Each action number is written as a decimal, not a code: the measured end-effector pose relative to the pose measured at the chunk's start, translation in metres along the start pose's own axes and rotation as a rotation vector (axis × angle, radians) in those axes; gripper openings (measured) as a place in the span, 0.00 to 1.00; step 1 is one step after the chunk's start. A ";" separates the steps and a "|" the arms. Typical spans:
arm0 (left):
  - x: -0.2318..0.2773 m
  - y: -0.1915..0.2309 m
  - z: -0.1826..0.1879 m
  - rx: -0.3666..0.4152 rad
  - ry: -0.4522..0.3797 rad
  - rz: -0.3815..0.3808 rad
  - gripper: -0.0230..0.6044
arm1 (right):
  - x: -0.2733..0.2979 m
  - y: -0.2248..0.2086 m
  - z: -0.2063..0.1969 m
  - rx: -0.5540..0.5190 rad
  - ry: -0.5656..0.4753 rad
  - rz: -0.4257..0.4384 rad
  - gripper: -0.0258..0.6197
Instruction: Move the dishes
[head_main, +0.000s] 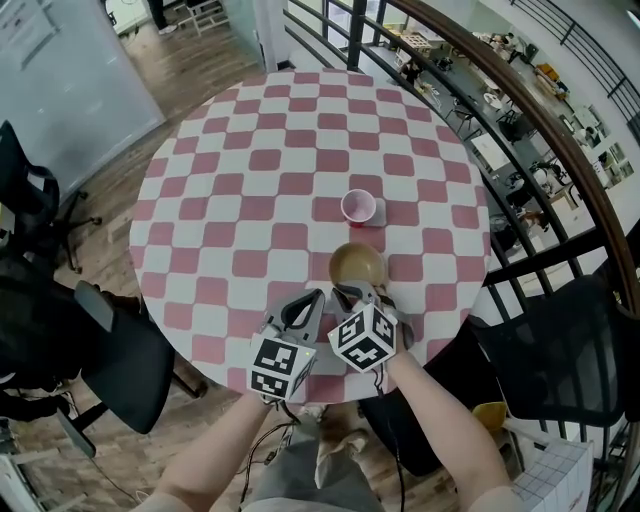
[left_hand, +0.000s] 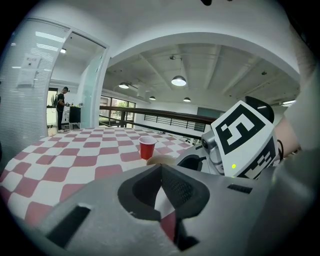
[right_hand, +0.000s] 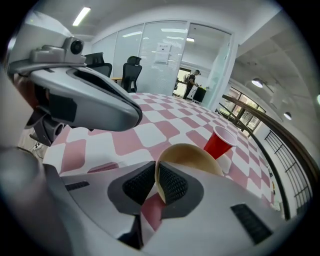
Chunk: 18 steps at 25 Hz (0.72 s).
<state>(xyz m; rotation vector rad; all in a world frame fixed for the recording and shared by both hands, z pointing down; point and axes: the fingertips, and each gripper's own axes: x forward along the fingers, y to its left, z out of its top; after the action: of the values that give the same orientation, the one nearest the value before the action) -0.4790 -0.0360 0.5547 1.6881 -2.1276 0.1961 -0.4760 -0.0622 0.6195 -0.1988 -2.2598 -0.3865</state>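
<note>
A tan bowl (head_main: 357, 263) rests on the checked round table (head_main: 230, 190) near its front edge. My right gripper (head_main: 352, 293) is shut on the bowl's near rim; in the right gripper view the rim (right_hand: 192, 155) stands pinched between the ribbed pads of my right gripper (right_hand: 157, 182). A red cup (head_main: 359, 208) stands upright just beyond the bowl, also in the right gripper view (right_hand: 218, 142) and the left gripper view (left_hand: 147, 148). My left gripper (head_main: 318, 297) sits beside the right one, to its left, its jaws shut with nothing in them (left_hand: 161, 172).
Black office chairs stand at the left (head_main: 110, 360) and right (head_main: 560, 350) of the table. A dark curved railing (head_main: 520, 110) runs close behind the table's far right side. A person (left_hand: 60, 107) stands far off by the glass wall.
</note>
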 end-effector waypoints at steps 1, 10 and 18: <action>-0.001 0.000 0.001 0.005 -0.006 0.000 0.06 | -0.001 0.000 0.000 0.014 -0.002 -0.002 0.09; -0.014 0.000 0.018 0.003 -0.037 -0.004 0.06 | -0.029 -0.004 0.022 0.100 -0.080 -0.034 0.09; -0.037 -0.007 0.067 0.042 -0.115 -0.022 0.06 | -0.094 -0.028 0.060 0.188 -0.208 -0.126 0.09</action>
<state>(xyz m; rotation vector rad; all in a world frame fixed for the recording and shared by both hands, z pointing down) -0.4810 -0.0286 0.4784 1.7854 -2.2010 0.1413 -0.4641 -0.0699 0.5051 0.0017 -2.5050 -0.2247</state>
